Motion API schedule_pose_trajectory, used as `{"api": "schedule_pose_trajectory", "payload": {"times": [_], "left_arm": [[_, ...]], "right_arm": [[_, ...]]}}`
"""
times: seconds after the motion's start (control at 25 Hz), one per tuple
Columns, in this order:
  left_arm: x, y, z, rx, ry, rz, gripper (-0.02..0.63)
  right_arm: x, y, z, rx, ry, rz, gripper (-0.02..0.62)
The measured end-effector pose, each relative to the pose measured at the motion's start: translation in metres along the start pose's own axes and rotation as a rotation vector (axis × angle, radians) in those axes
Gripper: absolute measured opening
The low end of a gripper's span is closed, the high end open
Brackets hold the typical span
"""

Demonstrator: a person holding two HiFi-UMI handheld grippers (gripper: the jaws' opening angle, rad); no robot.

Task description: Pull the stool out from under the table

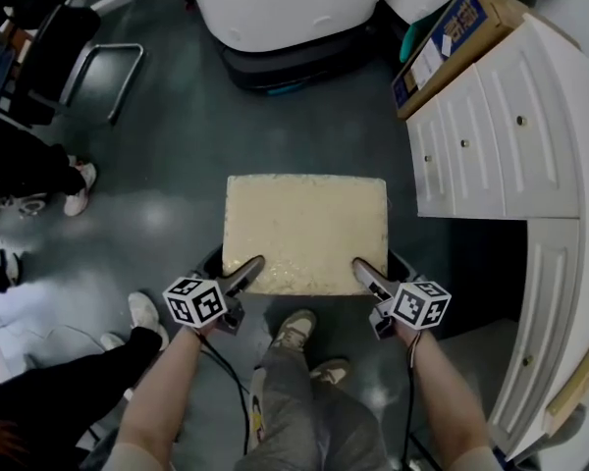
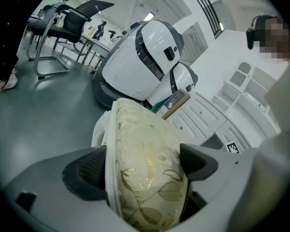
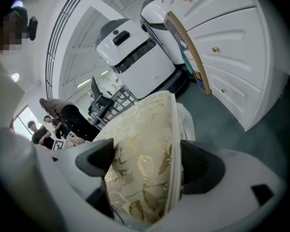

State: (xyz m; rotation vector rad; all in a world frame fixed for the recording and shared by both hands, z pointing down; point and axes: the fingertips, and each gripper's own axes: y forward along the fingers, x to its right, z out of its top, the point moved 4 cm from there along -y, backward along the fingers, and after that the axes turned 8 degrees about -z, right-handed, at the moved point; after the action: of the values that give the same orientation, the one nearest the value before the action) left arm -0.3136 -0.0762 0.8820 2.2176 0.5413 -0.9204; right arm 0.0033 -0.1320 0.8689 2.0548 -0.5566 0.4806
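Your left gripper and right gripper each pinch the near edge of the stool: in each gripper view the padded, leaf-patterned seat fills the gap between the dark pads, thick cushion and white rim both caught. The stool lies straight ahead of you, its near edge just beyond your feet, with the left gripper at the near-left corner and the right gripper at the near-right corner, so neither hand is the closer one. The seat's longer side looks to run across you, left to right, and your grip sits on that long side, which suits a straight pull toward your body. It stands on open floor, apart from the white table on your right and left of the dark gap beneath it, so by my reading it is already clear of the table. Room toward you is short, since your own legs block the line; step back before drawing it further. Leftward the floor is open as far as a bystander's shoes. Ahead, a white machine stands well apart, and a box leans on the table's far end.
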Motion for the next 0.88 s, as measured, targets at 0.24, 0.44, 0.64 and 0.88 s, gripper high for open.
{"api": "schedule_pose_trajectory", "payload": {"times": [0.24,0.44,0.64,0.88], "left_arm": [[-0.006,-0.002,-0.007,-0.002,0.001,-0.023,0.465],[-0.005,-0.008,-0.019,-0.018,0.001,-0.022,0.465],[-0.006,-0.018,-0.042,-0.087,0.010,-0.007,0.465],[-0.008,-0.023,-0.053,-0.116,-0.004,0.013,0.465]], "right_arm": [[0.005,0.005,-0.006,0.031,0.007,0.012,0.440],[0.004,0.000,-0.018,0.003,0.008,0.004,0.442],[0.005,-0.006,-0.043,-0.044,-0.003,-0.010,0.442],[0.004,-0.009,-0.057,-0.050,-0.005,-0.033,0.442]]}}
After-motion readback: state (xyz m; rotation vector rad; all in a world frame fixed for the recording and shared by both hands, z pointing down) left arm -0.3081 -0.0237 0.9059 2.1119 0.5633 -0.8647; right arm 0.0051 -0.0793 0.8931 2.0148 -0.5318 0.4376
